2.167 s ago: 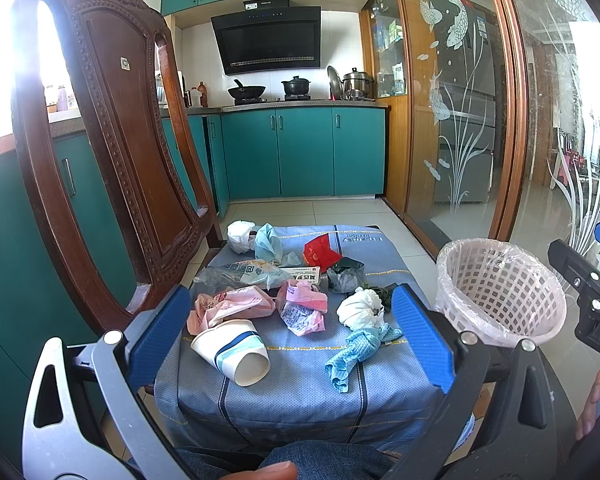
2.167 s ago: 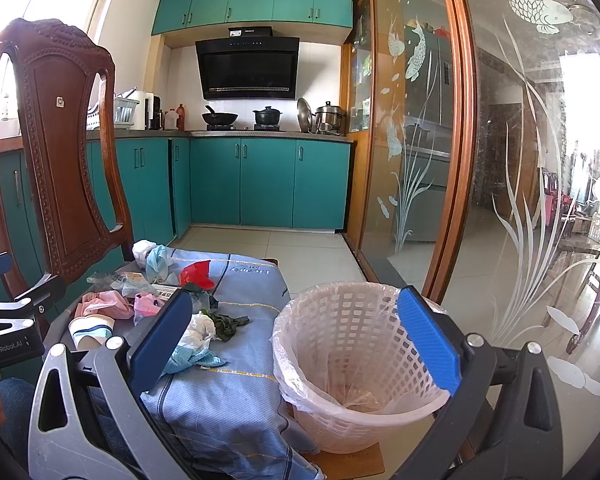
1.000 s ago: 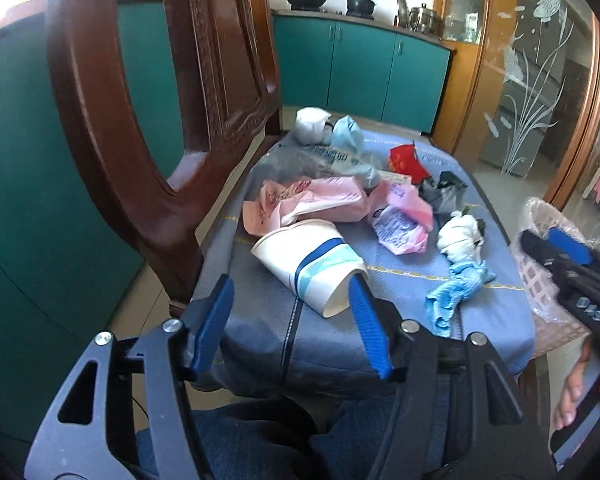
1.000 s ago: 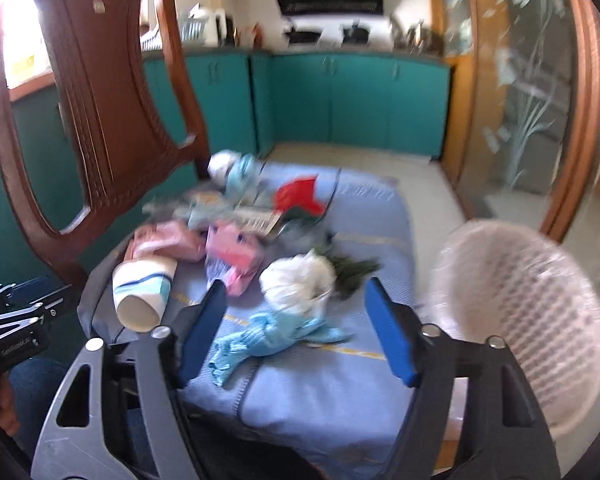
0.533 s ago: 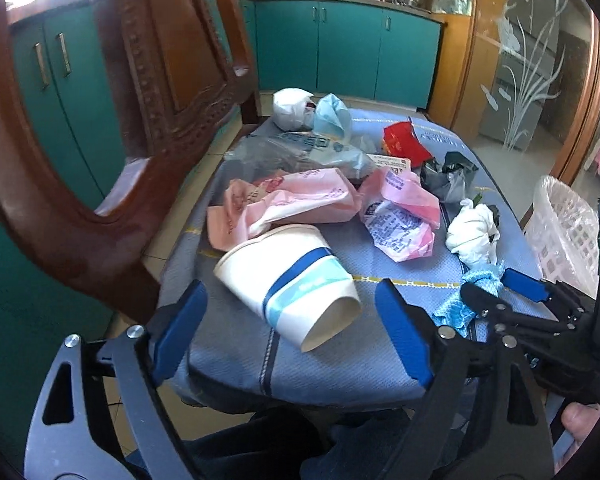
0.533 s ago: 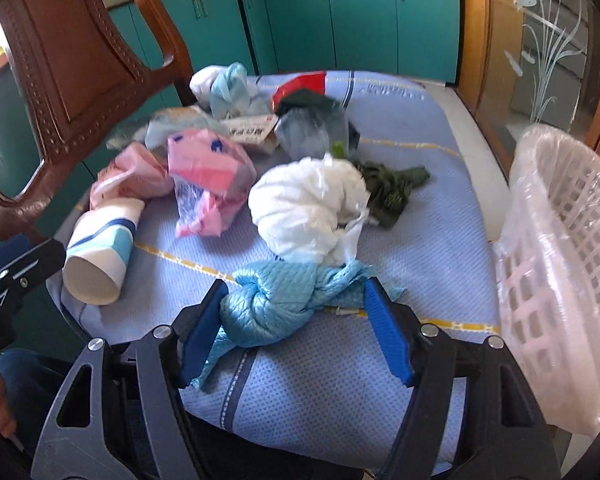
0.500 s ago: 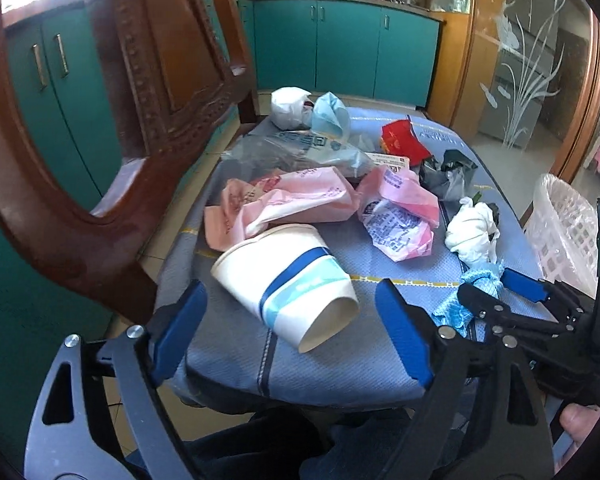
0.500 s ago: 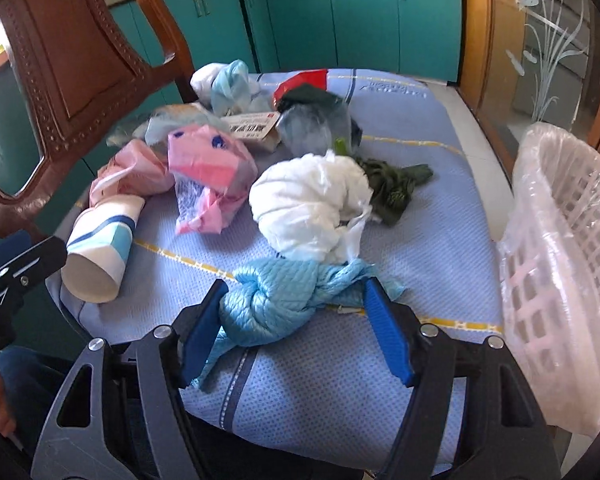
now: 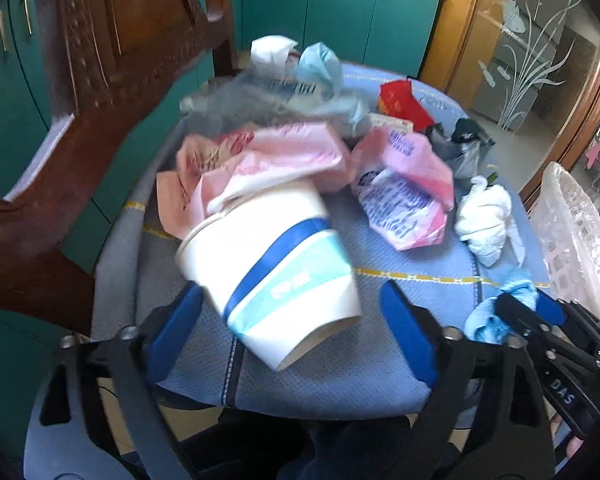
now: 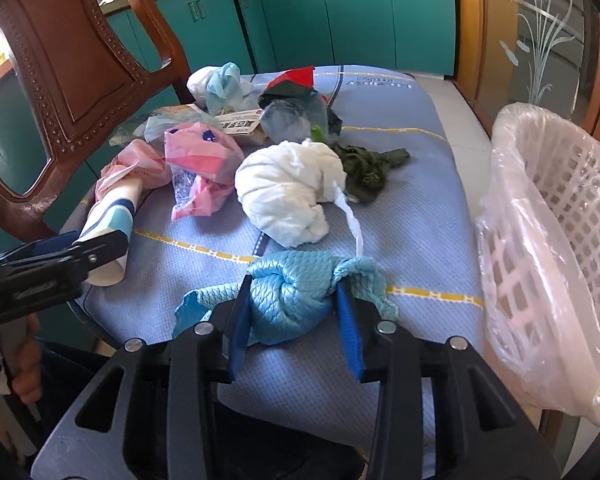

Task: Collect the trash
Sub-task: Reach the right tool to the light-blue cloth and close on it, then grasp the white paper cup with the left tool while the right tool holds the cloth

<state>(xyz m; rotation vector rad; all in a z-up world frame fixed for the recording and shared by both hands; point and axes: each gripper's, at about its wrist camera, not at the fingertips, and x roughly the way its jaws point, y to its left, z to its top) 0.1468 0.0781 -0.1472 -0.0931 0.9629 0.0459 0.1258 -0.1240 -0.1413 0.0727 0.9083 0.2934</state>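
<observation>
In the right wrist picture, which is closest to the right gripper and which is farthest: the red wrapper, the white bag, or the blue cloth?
1. Blue cloth: between the right gripper's fingers.
2. White bag: just behind the cloth, mid-table.
3. Red wrapper: at the table's far end, near the cabinets.

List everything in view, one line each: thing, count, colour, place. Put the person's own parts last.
paper cup: one, white with blue band, on its side at the near left of the cloth
blue rag: one, light blue, near edge
white wad: one, white, centre
pink bags: two, pink, left of centre
green scrap: one, dark green, right of the wad
red wrapper: one, red, far side
basket: one, white, clear liner, right
chair back: one, brown, left
cabinets: teal, background
left tool: open around the cup
right tool: just closing, pads pressing the rag
hand: one, lower left
</observation>
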